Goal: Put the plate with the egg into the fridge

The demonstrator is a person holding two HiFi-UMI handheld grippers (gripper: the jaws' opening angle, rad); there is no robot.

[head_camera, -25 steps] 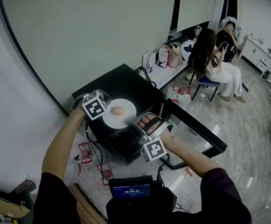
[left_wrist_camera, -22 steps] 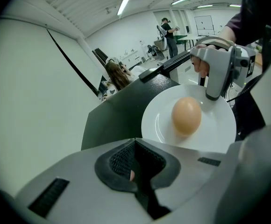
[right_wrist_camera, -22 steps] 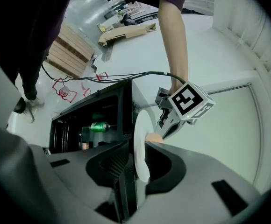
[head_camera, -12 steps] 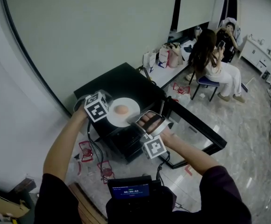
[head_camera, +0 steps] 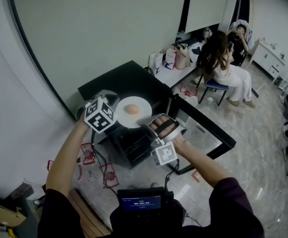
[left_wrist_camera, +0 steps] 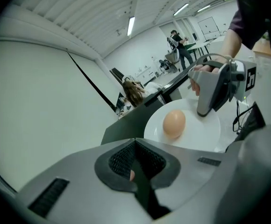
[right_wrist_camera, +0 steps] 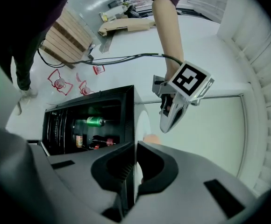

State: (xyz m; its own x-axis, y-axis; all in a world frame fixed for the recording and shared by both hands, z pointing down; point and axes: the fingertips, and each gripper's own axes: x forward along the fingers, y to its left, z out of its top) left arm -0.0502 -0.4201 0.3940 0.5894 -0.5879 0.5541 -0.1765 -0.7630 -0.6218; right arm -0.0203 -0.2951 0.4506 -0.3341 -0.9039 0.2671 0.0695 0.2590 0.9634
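A white plate (head_camera: 134,114) with a brown egg (head_camera: 132,109) on it hangs just above the front of the black fridge (head_camera: 119,83). My left gripper (head_camera: 115,111) is shut on the plate's left rim. In the left gripper view the plate (left_wrist_camera: 196,129) and the egg (left_wrist_camera: 174,123) lie just past the jaws. My right gripper (head_camera: 145,127) is shut on the rim on the opposite side. The right gripper view shows the plate (right_wrist_camera: 142,120) edge-on between the pads, with the egg (right_wrist_camera: 150,139) behind it. Below, the fridge (right_wrist_camera: 89,125) stands open.
The fridge's glass door (head_camera: 206,135) stands swung open to the right. Inside are a green can (right_wrist_camera: 94,121) and small bottles (right_wrist_camera: 100,143). Cables and red markers (head_camera: 89,157) lie on the floor at the left. A person (head_camera: 223,66) sits at the back right beside bags (head_camera: 176,57).
The plate with the egg has risen off the fridge top and shifted slightly right. My right gripper has closed on its rim, and the left gripper moved along with it.
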